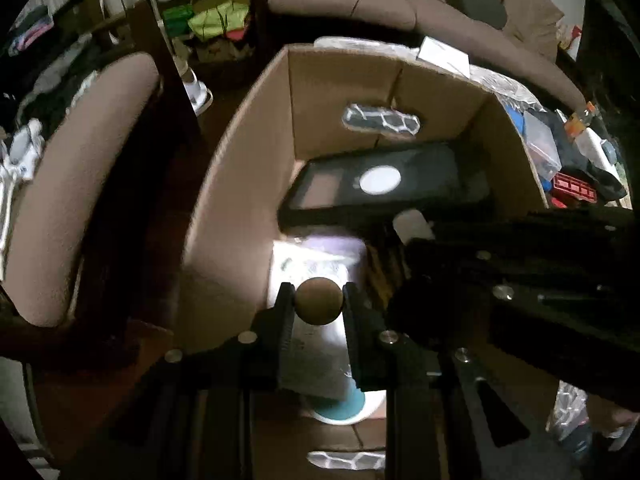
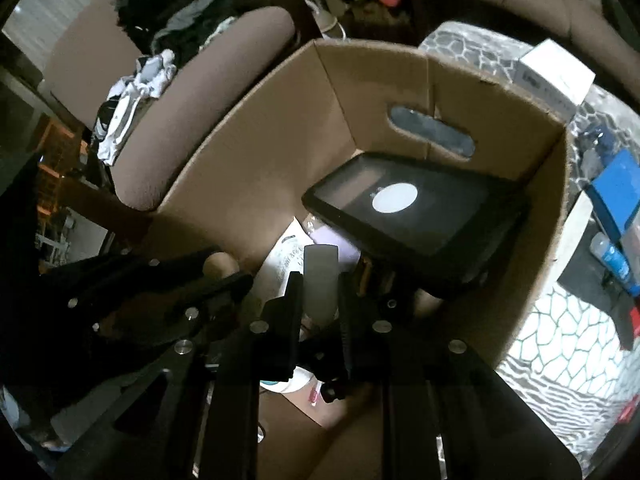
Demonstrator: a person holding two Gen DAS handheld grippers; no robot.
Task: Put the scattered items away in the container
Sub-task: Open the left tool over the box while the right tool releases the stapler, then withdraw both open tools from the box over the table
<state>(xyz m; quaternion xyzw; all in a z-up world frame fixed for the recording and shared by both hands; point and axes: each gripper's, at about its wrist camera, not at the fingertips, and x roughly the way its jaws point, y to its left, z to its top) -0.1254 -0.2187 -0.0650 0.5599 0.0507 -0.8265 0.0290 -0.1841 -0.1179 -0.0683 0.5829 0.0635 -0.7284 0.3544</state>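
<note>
An open cardboard box [image 1: 240, 152] fills the left wrist view, and it also shows in the right wrist view [image 2: 280, 120]. Inside lie a black tablet case with a white disc [image 1: 384, 184] [image 2: 416, 208], white papers [image 1: 316, 264] and a teal-rimmed white item [image 1: 340, 412]. My left gripper [image 1: 319, 300] is shut on a small brown ball [image 1: 319, 301] over the box interior. My right gripper [image 2: 318, 284] is shut on a grey flat bar-shaped object [image 2: 320, 280], also inside the box. The left gripper and ball [image 2: 218, 266] appear at left in the right wrist view.
A brown armchair [image 1: 80, 184] stands left of the box and a brown sofa [image 1: 400, 4] behind it. A patterned cloth surface [image 2: 560, 340] at right carries a white box [image 2: 556, 70], blue items [image 2: 616, 192] and plastic containers [image 1: 540, 144].
</note>
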